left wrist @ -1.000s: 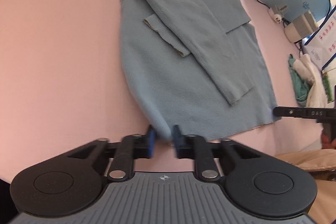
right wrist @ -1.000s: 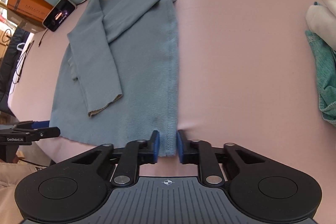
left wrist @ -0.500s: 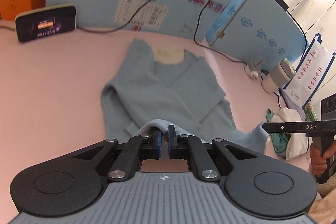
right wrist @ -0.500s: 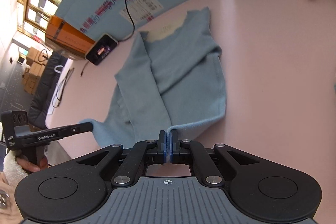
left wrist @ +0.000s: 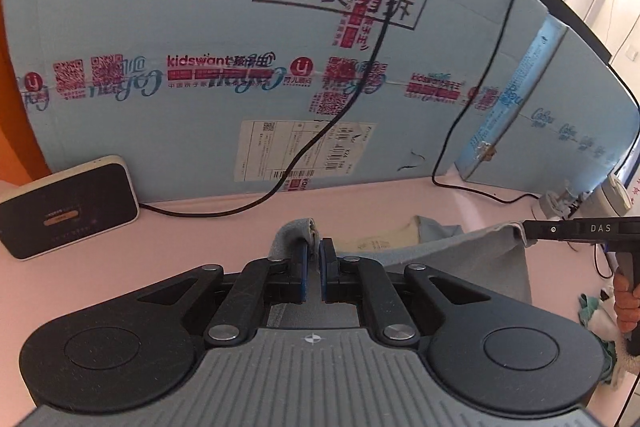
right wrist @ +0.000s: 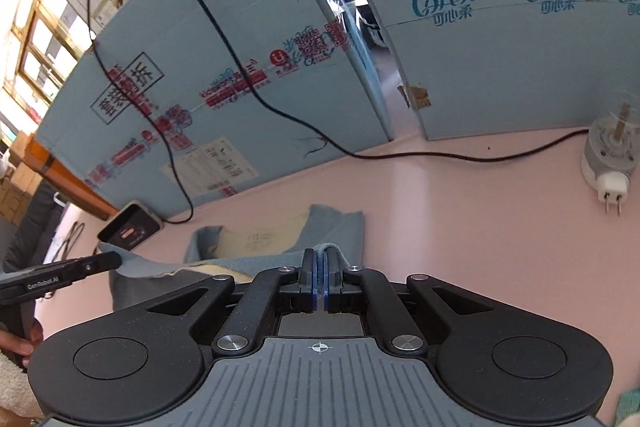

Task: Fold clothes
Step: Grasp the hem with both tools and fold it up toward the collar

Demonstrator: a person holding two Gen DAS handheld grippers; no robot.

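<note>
Our left gripper (left wrist: pixel 313 251) is opening, the blue sweater (left wrist: pixel 460 255) hem draped over its left finger at 11 o'clock. Our right gripper (right wrist: pixel 320 263) clamps the hem. The sweater, tan-labelled, lies folded on the pink worktop (right wrist: pixel 460 227) at 12 o'clock.

Left gripper (left wrist: pixel 313 247) angled downward, jaws opening with a narrow gap showing, blue sweater hem (left wrist: pixel 294 235) draped over the left fingertip. Right gripper (right wrist: pixel 320 261) also angled downward, jaws pressed together on a fold of the hem. Each gripper's black fingers visible at the edge of the other's view, gripped by a bare hand (left wrist: pixel 626 301).
</note>
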